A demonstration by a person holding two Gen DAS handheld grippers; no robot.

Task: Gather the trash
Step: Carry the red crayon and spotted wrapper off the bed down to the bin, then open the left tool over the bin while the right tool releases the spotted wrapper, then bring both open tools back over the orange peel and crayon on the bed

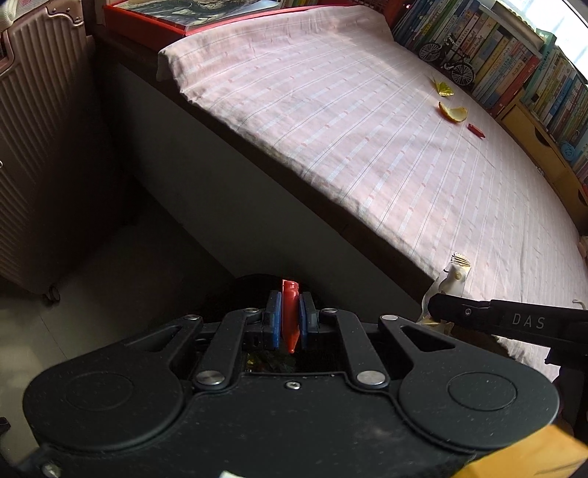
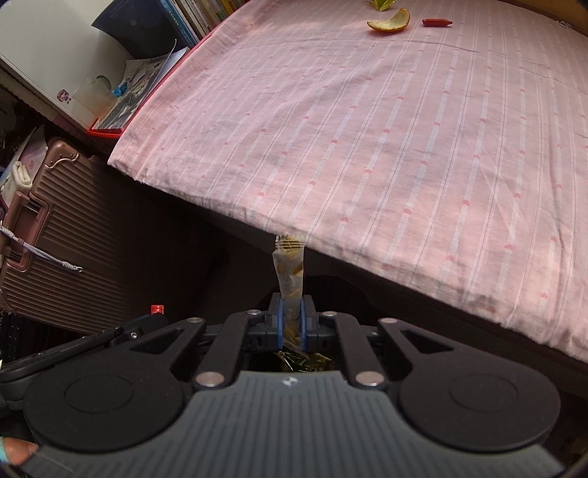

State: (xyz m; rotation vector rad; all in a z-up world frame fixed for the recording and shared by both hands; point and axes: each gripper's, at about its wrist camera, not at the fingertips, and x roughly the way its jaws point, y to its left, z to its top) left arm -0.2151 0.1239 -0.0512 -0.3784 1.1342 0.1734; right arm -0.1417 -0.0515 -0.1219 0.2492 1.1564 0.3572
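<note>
Left wrist view, left tool (image 1: 290, 316) pinching one red wrapper (image 1: 290, 312), right tool (image 2: 290, 320) one clear wrapper (image 2: 290, 279)

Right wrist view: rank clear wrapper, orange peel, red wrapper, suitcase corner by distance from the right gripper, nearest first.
1. clear wrapper, pinched in the right gripper, sticking straight ahead.
2. suitcase, left, beside the bed on the floor.
3. orange peel and red wrapper, far end of the bed sheet, side by side; too close to call.
</note>
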